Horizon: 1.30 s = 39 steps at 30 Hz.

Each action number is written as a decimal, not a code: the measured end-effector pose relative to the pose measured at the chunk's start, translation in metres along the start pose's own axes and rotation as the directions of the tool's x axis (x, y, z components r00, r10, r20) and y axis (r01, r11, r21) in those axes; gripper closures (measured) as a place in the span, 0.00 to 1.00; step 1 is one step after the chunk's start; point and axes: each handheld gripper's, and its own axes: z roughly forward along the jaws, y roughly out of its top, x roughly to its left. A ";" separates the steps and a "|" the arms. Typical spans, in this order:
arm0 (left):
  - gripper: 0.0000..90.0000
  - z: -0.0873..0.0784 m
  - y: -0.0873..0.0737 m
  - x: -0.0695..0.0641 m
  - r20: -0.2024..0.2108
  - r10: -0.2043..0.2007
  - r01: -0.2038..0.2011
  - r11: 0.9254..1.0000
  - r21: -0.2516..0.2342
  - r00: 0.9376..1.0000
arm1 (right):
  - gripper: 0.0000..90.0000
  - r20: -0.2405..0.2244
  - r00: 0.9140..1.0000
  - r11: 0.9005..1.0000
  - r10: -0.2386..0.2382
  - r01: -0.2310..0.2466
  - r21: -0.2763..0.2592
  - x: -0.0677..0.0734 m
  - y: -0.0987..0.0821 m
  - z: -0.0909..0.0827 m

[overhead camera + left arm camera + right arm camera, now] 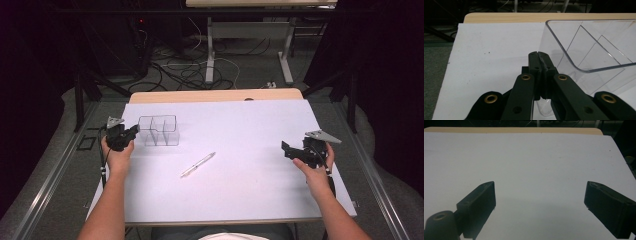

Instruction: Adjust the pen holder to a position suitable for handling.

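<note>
Pinching the near corner wall of the clear plastic divided organiser box [589, 47], the left gripper [539, 55] has its fingers closed on that thin edge, the wall running between the pads. The box stands on the white-covered bench [250, 125] at its left rear. Judged risk: a corner hold on slick, light plastic may slip, or tilt the box if lifted. The right gripper [540, 197] hovers with fingers spread, holding nothing, well apart at the bench's right. A white pen [198, 164] lies mid-bench; dragging the box could knock it.
</note>
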 end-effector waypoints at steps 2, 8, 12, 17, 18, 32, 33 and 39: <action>1.00 0.002 0.001 -0.003 0.006 0.006 -0.006 1.000 0.000 1.000 | 0.11 -0.001 1.000 1.000 0.005 -0.005 0.000 0.001 0.000 0.000; 1.00 0.006 0.002 -0.012 0.017 0.018 -0.018 1.000 0.000 1.000 | 0.11 0.000 1.000 1.000 0.007 -0.007 0.005 0.000 0.000 0.000; 1.00 0.009 0.002 -0.017 0.030 0.020 -0.020 1.000 0.001 0.999 | 0.12 0.000 1.000 1.000 0.009 -0.009 0.005 0.000 0.000 0.000; 1.00 0.014 0.003 -0.024 0.056 0.022 -0.022 1.000 0.001 0.998 | 0.12 -0.003 1.000 1.000 0.016 -0.016 0.006 0.001 -0.001 0.001; 1.00 0.015 0.004 -0.026 0.060 0.017 -0.018 1.000 0.017 0.998 | 0.12 -0.003 1.000 1.000 0.016 -0.016 0.006 0.001 -0.001 0.001; 1.00 0.030 0.021 -0.051 0.096 0.024 -0.028 0.999 0.034 0.995 | 0.12 -0.012 1.000 1.000 0.006 -0.005 0.013 0.001 -0.002 0.002; 1.00 0.032 0.022 -0.051 0.103 0.024 -0.028 0.999 0.042 0.994 | 0.12 -0.010 1.000 1.000 0.013 -0.013 0.016 0.002 -0.002 0.002; 1.00 0.040 0.024 -0.060 0.127 0.025 -0.031 0.998 0.046 0.992 | 0.13 -0.013 1.000 1.000 0.023 -0.023 0.021 0.002 -0.003 0.002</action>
